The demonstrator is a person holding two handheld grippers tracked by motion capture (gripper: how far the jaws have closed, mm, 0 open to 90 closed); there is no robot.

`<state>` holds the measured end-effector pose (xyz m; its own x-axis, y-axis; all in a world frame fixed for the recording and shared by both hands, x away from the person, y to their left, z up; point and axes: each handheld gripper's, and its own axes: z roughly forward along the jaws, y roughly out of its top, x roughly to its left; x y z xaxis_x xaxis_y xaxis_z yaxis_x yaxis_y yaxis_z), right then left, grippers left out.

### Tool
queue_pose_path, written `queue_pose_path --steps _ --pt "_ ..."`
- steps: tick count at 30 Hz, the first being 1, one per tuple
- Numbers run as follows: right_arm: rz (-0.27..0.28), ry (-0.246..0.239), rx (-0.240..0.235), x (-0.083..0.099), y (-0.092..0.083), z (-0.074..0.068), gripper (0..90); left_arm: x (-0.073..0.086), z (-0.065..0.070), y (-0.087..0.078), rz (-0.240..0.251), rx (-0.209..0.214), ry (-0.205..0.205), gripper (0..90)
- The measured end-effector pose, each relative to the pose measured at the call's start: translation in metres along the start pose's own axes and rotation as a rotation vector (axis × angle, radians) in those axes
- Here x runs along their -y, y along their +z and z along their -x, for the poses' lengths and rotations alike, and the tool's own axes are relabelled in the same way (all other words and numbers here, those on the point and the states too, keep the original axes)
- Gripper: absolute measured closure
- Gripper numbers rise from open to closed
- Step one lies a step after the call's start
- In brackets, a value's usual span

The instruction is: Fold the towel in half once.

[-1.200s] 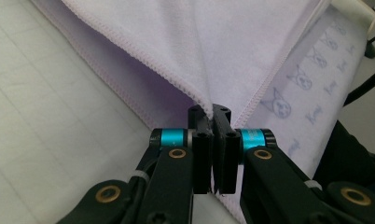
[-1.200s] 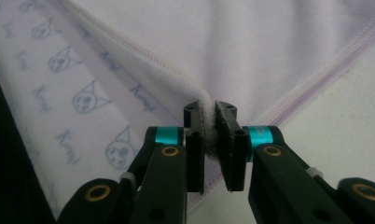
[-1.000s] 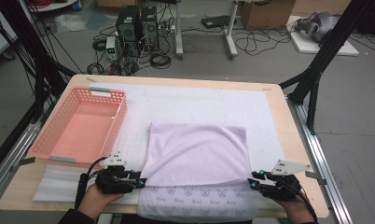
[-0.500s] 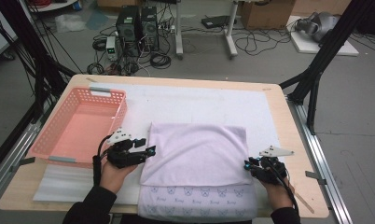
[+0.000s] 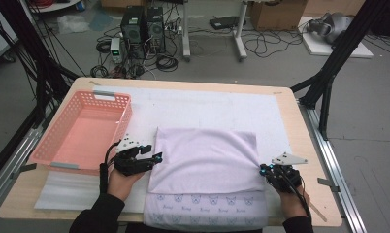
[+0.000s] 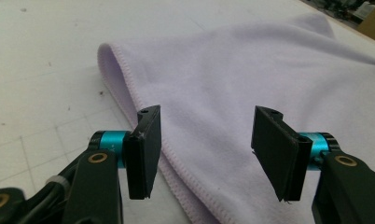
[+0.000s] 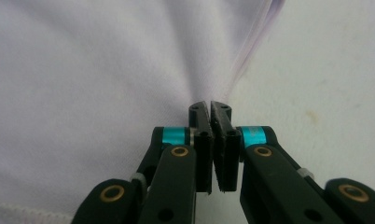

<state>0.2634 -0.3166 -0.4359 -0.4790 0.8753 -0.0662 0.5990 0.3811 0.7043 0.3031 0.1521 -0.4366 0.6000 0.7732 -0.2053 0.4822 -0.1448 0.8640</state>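
Towel (image 5: 206, 158), folded and lilac, lay at six o'clock on our table (image 5: 300, 131), a pink basket (image 5: 81, 133) at nine. Our right gripper (image 7: 210, 108) had just pinched its jaws tight on the towel's edge at four o'clock. Our left gripper (image 6: 205, 140), jaws just parted and holding nothing, hovered over the eight o'clock edge.

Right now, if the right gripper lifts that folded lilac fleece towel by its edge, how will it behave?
Probably floppy: the folded lilac fleece towel puckers into creases where the right gripper pinches it. Likely light, and its layers may fan apart. The open left gripper could steady it.
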Motion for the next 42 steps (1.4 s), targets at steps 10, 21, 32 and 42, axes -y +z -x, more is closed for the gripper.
queue_pose_path --steps 10,21,32,42 --pt "0.119 0.044 -0.014 -0.007 -0.001 0.013 57.2 -0.01 -0.007 0.013 0.005 -0.004 -0.023 40.6" --pt "0.129 0.099 -0.039 -0.047 0.04 0.043 47.8 -0.035 -0.029 0.068 -0.068 -0.151 -0.08 38.8" --pt "0.059 0.121 -0.042 -0.065 0.082 0.051 42.8 -0.041 -0.047 0.089 -0.113 -0.196 -0.069 55.1" --pt "0.052 0.105 -0.105 -0.075 0.094 0.056 84.2 -0.041 -0.057 0.087 -0.08 -0.143 -0.141 84.8"
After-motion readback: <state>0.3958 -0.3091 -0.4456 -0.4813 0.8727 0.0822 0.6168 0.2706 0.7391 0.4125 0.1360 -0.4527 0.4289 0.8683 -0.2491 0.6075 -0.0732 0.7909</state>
